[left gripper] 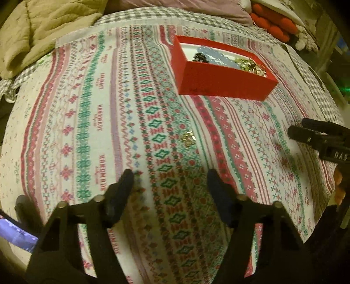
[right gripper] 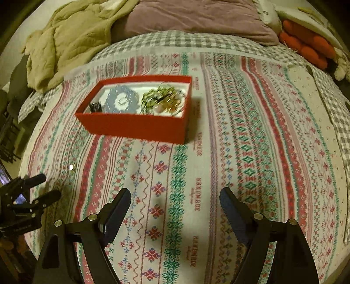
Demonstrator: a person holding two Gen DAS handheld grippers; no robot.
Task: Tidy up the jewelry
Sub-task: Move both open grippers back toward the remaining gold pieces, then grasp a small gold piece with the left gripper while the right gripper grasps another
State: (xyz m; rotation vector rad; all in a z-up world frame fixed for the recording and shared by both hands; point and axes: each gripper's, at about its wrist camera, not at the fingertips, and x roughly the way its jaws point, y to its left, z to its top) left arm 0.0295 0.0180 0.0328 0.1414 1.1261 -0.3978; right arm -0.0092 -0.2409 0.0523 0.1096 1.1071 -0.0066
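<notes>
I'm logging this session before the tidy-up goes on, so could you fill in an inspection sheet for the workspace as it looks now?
Surface: patterned cloth spread over a checked bedcover.
Job's things: red box holding a blue bead strand, a gold tangle and a small dark piece; one small gold piece lies loose on the cloth, apart from the box.
Clutter: nothing seen on the cloth.
Grippers: left tool open, nothing between its fingers, the gold piece ahead of it; right tool open, empty.
Cables: nothing seen.
Surroundings: beige quilt, mauve pillow, orange plush.
</notes>
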